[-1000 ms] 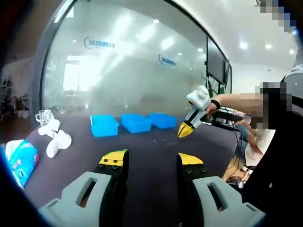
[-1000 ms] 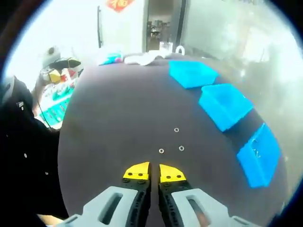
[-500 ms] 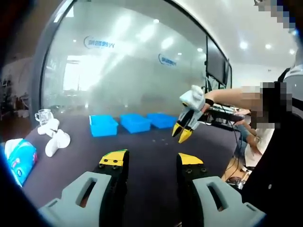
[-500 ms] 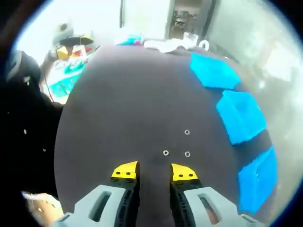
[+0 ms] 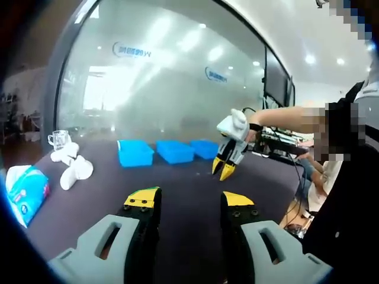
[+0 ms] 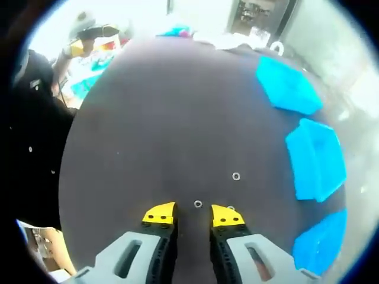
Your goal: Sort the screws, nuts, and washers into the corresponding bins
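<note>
Bench (image 6: 148, 136), dark-topped, carries all the items we list.

Bins: three blue bins in a row. In the right gripper view we see the far bin (image 6: 287, 89), middle bin (image 6: 315, 160) and near bin (image 6: 317, 242) along the right side of the bench; in the left gripper view they stand side by side before a glass wall (image 5: 177, 77).

Washers: three small ring-shaped parts lie loose on the bench, well apart from the bins. One washer (image 6: 198, 204) lies just ahead of the gap between the right jaws; a second (image 6: 236, 176) lies farther ahead; a third (image 6: 230, 207) is partly hidden by the right-hand jaw tip. We cannot tell washers from nuts at this size.

Right hand-held gripper (image 6: 193, 213): jaws apart, released, grasping nothing, tips pointed down at the bench.

Left hand-held gripper (image 5: 186, 198): jaws apart, released, grasping nothing, held above the bench.

Other items, left gripper view: tissue pack (image 5: 26, 189), white objects (image 5: 71, 168) and glass cup (image 5: 58, 139) at the left end.
</note>
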### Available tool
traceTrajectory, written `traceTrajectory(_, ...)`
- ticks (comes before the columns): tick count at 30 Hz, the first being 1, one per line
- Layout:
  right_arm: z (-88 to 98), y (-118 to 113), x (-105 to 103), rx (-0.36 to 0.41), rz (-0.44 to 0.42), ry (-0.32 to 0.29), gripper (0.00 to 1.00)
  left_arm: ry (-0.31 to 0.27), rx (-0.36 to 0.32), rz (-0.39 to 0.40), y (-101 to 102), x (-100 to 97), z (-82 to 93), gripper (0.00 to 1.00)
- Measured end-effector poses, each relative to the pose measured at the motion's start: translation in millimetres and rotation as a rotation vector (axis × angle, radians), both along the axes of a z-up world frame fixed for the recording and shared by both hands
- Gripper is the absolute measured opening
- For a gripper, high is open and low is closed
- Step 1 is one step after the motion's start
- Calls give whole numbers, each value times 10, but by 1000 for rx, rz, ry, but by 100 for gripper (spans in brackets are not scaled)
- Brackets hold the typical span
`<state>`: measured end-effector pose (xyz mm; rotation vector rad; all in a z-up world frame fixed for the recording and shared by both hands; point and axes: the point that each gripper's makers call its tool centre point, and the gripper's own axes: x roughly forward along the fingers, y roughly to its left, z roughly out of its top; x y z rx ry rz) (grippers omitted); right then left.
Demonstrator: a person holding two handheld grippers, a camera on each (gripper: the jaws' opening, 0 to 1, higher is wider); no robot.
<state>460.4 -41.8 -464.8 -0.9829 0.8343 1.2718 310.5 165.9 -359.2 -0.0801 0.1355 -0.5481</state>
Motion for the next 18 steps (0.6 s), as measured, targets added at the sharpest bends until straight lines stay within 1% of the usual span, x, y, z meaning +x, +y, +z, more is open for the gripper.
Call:
traceTrajectory(6, -16, 9, -1, 0, -6, 27, 13, 2, -4, 0, -7, 7, -1, 40)
traceTrajectory(12, -40, 7, 35, 4, -23, 57, 12, 6, -5, -1, -24, 11, -10, 40)
traceTrajectory(16, -39, 13, 11, 7, -15, 79, 6, 8, -5, 1, -25, 17, -11, 39)
traceTrajectory(18, -49, 16, 13, 6, -17, 93, 5, 8, -6, 3, -25, 24, -7, 39)
